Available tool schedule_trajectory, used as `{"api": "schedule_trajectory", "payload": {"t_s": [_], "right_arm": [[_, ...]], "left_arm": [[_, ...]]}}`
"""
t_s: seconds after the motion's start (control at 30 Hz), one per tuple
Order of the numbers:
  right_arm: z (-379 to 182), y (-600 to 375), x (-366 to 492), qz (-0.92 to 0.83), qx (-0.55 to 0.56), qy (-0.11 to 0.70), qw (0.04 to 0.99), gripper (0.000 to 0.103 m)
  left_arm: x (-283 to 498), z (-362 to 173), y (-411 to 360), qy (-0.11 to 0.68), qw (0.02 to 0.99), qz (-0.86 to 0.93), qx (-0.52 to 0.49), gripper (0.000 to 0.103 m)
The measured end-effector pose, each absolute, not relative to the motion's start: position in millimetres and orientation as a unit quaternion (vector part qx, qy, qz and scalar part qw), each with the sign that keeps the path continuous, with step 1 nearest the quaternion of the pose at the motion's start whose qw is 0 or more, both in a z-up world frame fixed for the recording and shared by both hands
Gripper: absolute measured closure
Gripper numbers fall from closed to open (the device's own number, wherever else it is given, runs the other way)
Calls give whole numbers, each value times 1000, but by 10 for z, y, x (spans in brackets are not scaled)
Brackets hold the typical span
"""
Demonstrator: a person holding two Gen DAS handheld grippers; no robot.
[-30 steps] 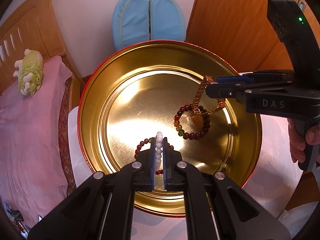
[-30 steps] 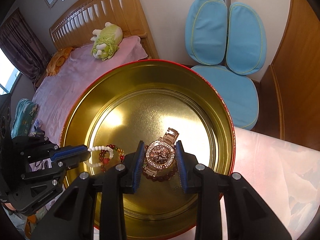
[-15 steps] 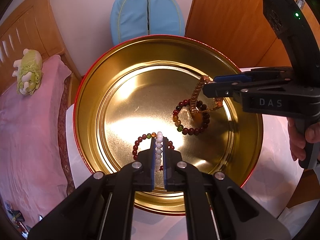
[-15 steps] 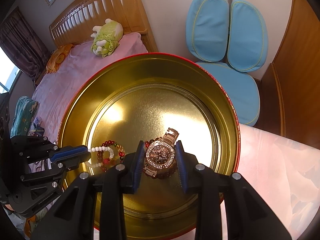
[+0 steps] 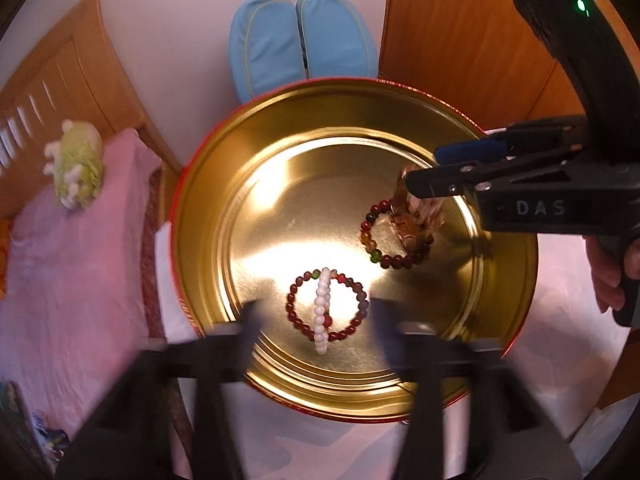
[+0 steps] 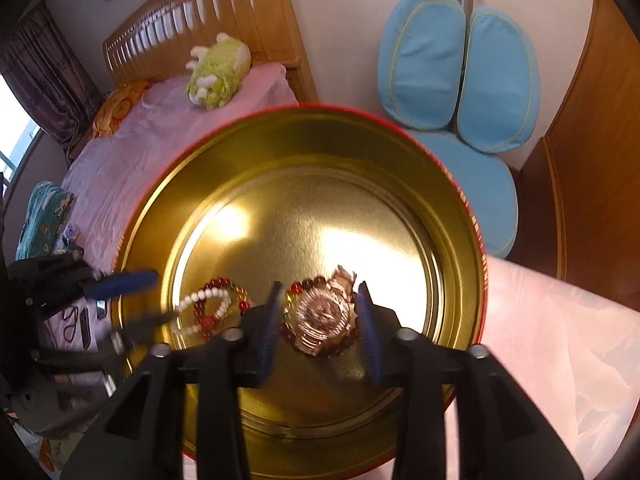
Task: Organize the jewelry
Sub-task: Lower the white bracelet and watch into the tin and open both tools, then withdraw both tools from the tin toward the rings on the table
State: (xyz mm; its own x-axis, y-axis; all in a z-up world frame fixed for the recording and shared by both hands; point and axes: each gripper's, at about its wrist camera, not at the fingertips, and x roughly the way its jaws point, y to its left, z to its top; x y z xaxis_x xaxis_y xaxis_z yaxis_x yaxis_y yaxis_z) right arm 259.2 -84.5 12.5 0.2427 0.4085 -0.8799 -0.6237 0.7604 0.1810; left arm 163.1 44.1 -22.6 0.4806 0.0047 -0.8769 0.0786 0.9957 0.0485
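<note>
A round gold tin (image 5: pixel 200 248) (image 6: pixel 460 240) holds the jewelry. A white pearl bracelet (image 5: pixel 322 312) (image 6: pixel 196 300) stands on edge across a dark red bead bracelet (image 5: pixel 360 300) (image 6: pixel 218 284). My left gripper (image 5: pixel 316 324) is open, its blurred fingers apart on either side of them. A rose-gold watch (image 6: pixel 322 316) (image 5: pixel 408 224) lies on a second red bead bracelet (image 5: pixel 384 258) (image 6: pixel 296 289). My right gripper (image 6: pixel 320 324) is open around the watch, pads clear of its case.
The tin sits on a pink-white cloth (image 6: pixel 552 340). Behind are a blue chair (image 6: pixel 456 72), a wooden cabinet (image 5: pixel 460 40), and a bed with pink bedding (image 5: pixel 60 272) and a green plush toy (image 6: pixel 218 70).
Both grippers have opened. The left let go of the pearl bracelet, which now rests on the red bead bracelet. The right released the watch onto the other bead bracelet.
</note>
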Motion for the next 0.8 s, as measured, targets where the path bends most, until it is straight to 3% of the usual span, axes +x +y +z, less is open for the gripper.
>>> {"api": "schedule_trajectory", "payload": {"t_s": [0.07, 0.3, 0.8], "right_arm": [[207, -875, 2556, 336, -91, 497, 795, 22], [318, -810, 2432, 350, -111, 472, 802, 12], [502, -1150, 2106, 339, -42, 476, 811, 11]], "left_arm": [[1560, -152, 424, 489, 871, -24, 49, 21], [1510, -168, 433, 499, 865, -18, 42, 21], [992, -64, 716, 487, 872, 20, -41, 21]]}}
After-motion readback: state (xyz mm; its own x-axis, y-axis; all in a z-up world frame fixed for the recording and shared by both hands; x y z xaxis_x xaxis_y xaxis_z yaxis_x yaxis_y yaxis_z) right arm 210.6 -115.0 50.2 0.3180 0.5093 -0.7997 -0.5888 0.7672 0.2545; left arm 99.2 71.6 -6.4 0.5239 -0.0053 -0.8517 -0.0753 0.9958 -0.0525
